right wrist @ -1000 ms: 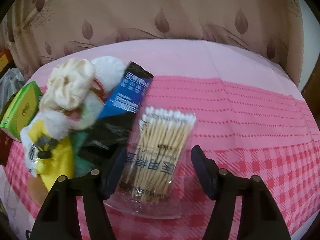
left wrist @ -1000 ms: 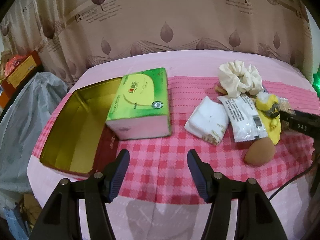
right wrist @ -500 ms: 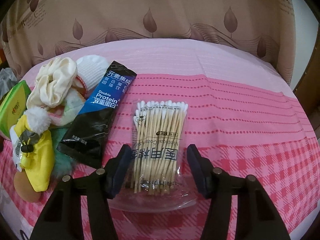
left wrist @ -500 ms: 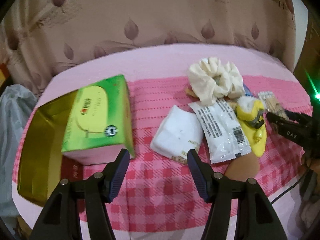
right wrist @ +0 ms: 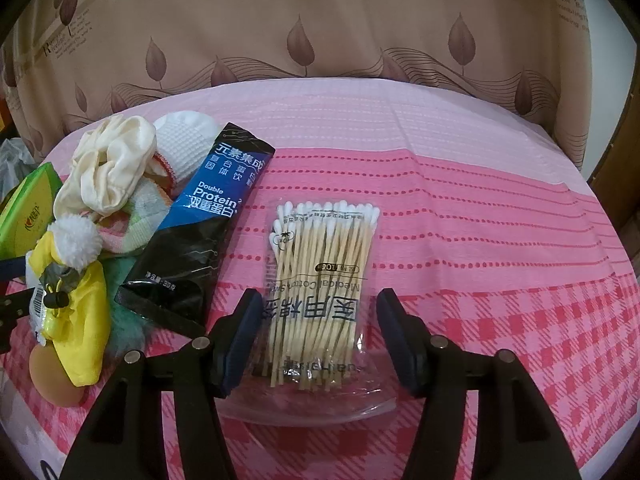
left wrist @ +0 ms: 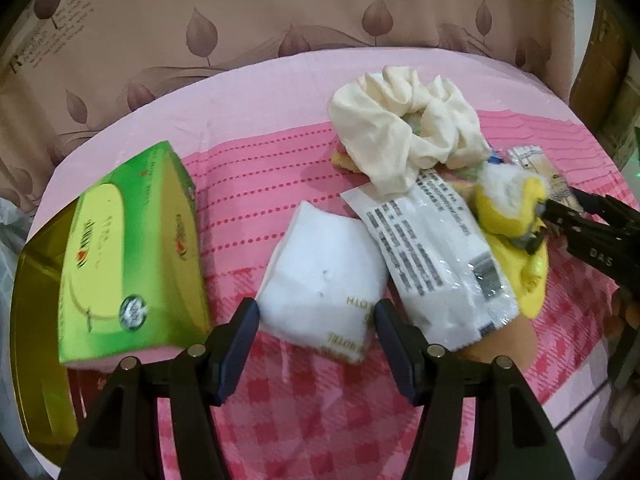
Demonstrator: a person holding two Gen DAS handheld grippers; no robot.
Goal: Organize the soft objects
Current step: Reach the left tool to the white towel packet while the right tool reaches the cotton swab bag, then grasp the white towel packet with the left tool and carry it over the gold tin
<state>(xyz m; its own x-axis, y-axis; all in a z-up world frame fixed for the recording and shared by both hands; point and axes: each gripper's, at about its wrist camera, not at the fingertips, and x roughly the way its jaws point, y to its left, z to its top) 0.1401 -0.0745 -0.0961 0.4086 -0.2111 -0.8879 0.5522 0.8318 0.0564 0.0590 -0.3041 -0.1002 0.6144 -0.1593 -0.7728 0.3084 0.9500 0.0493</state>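
Left gripper [left wrist: 316, 320]: jaws apart, empty, straddling the near end of the white towel pack [left wrist: 324, 280]; it looks lined up to close on the pack's short sides.
Right gripper [right wrist: 316, 320]: jaws apart, empty, either side of the swab bag [right wrist: 320, 264] near its bottom edge; whether the pads touch the plastic cannot be told.
Tabletop [right wrist: 480, 240]: pink checked cloth carries everything.
Sponge [right wrist: 50, 376]: tan egg shape at the near edge, partly under the yellow plush [right wrist: 80, 320].
Wipe sachet [left wrist: 436, 256]: white, flat, lying against the towel pack and overlapped by the plush.
Protein sachet [right wrist: 200, 232]: dark blue, lying between the pile and the swab bag, its lower end over a green fuzzy thing.
Tissue box [left wrist: 132, 256]: green, leaning on the rim of the gold tin [left wrist: 36, 344], which stands open at the left, probably the place for the soft things.
Scrunchie [left wrist: 404, 136]: cream, on top at the back of the pile.
Curtain [right wrist: 320, 20]: leaf print, behind the tabletop.
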